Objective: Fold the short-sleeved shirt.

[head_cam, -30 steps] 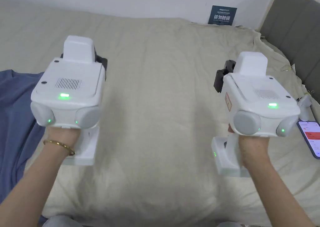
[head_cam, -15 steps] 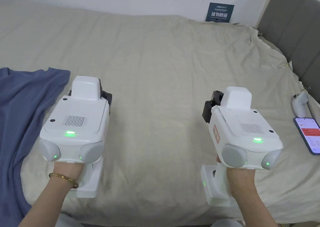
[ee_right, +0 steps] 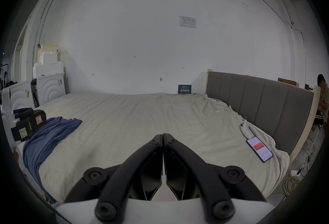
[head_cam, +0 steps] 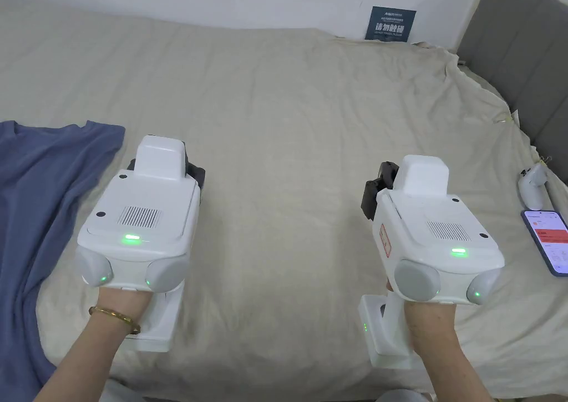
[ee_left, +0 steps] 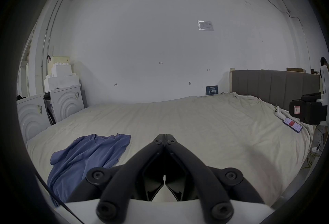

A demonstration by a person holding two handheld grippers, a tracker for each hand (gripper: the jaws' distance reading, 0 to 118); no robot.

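Lying crumpled at the bed's (head_cam: 288,87) left edge: blue shirt (head_cam: 39,198), unfolded, partly draped over the side. Left gripper (ee_left: 164,140) above the near edge just beside it, jaws closed, empty. Right gripper (ee_right: 162,137) well apart, jaws closed, empty. Phone (head_cam: 548,241) at right edge.

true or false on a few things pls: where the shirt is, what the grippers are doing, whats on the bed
1. The blue shirt lies crumpled at the left edge of the bed. True.
2. The left gripper is shut on the shirt. False: it is shut on nothing, above bare sheet.
3. The right gripper is open wide. False: its jaws are closed together.
4. A phone lies on the bed's right side, screen lit. True.
5. The shirt is already folded neatly. False: it is loose and rumpled.
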